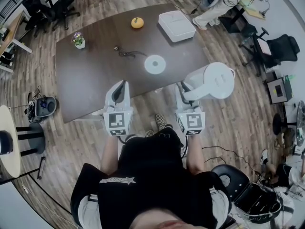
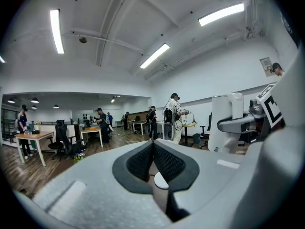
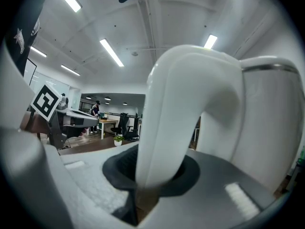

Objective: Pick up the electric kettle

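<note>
Holding kettle (image 1: 217, 80) aloft, right claw (image 1: 183, 88) level — left claw (image 1: 121, 86) (closed) alongside

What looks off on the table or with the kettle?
Nothing stands out. The kettle hangs upright by its handle in the right gripper, off its base. No spill shows. Only a small loose cable lies tangled on the table.
</note>
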Motion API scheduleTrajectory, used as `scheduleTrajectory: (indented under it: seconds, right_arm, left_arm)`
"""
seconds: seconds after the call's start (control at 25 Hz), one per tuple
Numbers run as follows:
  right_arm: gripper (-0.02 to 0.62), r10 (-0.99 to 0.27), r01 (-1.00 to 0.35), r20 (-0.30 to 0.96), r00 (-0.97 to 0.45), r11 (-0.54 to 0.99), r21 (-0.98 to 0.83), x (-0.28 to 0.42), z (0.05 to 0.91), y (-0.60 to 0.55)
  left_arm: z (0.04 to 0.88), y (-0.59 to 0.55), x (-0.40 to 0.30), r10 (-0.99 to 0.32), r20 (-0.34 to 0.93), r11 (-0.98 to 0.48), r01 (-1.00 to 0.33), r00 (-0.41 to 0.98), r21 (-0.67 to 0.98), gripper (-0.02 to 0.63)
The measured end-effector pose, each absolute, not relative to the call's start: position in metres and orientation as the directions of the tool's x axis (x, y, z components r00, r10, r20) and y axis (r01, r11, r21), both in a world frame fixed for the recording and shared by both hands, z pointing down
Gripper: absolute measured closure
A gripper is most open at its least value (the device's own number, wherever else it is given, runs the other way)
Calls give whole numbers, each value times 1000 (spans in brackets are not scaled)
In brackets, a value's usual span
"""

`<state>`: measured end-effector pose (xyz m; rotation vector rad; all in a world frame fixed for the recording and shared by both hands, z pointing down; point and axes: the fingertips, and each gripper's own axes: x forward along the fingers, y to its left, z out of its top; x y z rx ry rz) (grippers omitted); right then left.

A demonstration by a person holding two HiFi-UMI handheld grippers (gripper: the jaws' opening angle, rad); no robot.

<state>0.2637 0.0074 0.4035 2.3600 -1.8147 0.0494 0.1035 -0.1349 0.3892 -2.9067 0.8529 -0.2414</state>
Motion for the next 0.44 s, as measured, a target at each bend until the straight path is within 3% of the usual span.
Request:
scheduleTrajectory:
  seconds: [0.44]
  right_arm:
    - [518,-956,-961,128,266,-253,108,262,404,10]
  left_arm:
    - [389,-132,104,-535,128,-843,-518,835,-145,595]
